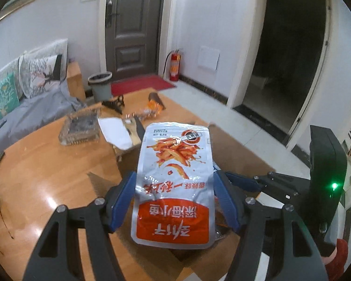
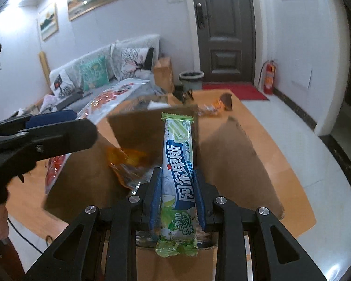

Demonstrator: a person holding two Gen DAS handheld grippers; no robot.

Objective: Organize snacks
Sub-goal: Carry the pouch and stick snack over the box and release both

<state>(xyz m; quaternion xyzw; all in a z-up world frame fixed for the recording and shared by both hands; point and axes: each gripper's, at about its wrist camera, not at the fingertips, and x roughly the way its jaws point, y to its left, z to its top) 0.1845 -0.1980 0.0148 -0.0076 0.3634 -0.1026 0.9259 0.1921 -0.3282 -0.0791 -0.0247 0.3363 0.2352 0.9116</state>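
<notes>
Firmly, the left gripper has its blue fingers pressed on both side edges of a white and orange fish snack pouch, which sticks up and forward above the open cardboard box. The right gripper has its fingers drawn narrow around a green and blue candy stick pack, upright over the same cardboard box, with a crumpled orange wrapper lying inside the box just left of the pack. Beyond the box on the wooden surface sit a glass ashtray and, further back, a few loose orange snack packets. Past the far edge of the surface stand a grey waste bin and a red fire extinguisher.
</notes>
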